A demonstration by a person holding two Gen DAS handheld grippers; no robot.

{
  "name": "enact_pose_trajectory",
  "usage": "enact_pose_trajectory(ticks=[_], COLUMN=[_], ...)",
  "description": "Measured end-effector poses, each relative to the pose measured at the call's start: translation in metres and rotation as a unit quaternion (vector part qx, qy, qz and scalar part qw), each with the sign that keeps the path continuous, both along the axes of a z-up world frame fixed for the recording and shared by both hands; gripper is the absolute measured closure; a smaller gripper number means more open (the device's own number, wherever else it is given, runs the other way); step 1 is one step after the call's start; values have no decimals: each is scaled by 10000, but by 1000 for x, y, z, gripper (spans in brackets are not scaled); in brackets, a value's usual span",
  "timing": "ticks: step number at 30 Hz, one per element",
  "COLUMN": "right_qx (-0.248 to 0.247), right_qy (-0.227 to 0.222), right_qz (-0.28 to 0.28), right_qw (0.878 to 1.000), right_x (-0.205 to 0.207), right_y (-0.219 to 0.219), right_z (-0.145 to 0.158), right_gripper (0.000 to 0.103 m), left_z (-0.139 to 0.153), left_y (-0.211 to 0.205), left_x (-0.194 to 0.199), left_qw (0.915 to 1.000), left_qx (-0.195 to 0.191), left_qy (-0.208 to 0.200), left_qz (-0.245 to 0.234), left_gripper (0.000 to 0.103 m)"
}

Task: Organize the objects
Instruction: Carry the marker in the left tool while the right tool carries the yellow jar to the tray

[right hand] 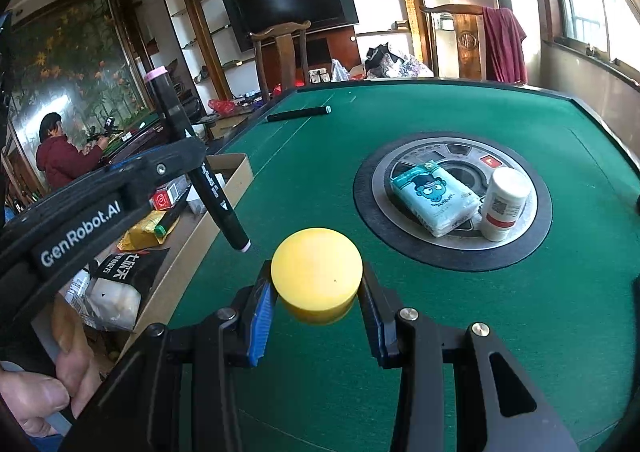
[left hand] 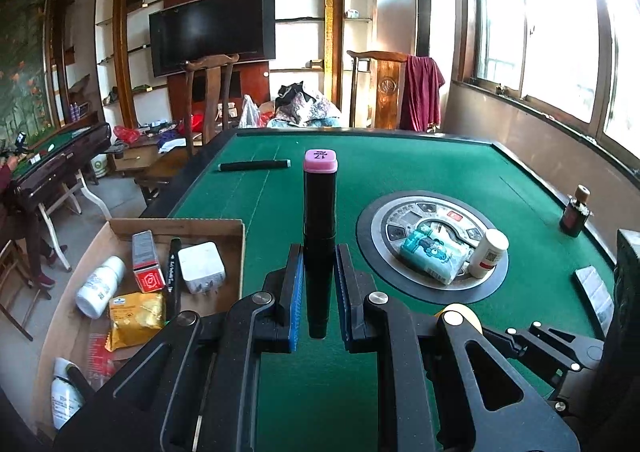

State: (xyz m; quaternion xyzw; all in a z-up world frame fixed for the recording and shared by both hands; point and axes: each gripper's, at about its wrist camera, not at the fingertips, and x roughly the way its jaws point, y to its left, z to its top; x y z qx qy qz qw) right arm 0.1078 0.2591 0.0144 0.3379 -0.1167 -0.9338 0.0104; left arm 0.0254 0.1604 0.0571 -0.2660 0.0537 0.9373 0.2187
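My left gripper (left hand: 318, 264) is shut on a black marker (left hand: 319, 208) with a pink cap, which stands upright between the blue pads above the green felt table (left hand: 400, 172). In the right wrist view the same marker (right hand: 224, 212) hangs tilted over the table edge beside an open cardboard box (right hand: 236, 166). My right gripper (right hand: 316, 292) is shut on a yellow round disc (right hand: 316, 272), held just above the felt. The box (left hand: 180, 226) holds several small things: a white bottle, a red carton, a charger and a yellow packet.
On the felt lie a second black marker (left hand: 254, 166), a tissue pack (left hand: 434, 256) and a white bottle (left hand: 488, 254), the last two on the round centre panel (right hand: 452, 256). A small dark bottle (left hand: 576, 212) stands far right. A person in red (right hand: 64, 160) works at another table.
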Motion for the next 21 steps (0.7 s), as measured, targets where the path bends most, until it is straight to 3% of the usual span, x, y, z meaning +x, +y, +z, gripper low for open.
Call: enact_pose_trajectory(ticks=[15, 21], right_qx=[40, 156], right_qy=[61, 98], right_qz=[193, 373], right_qw=[9998, 9991], right_x=[-13, -19], right_y=[-38, -59], right_z=[4, 7], right_gripper=[63, 63], left_z=[2, 1], left_y=[-47, -82], left_x=[-19, -28], left_qw=[9987, 9965], left_qx=[251, 558], left_qy=[-156, -289], left_qz=[404, 548], left_gripper=[88, 86])
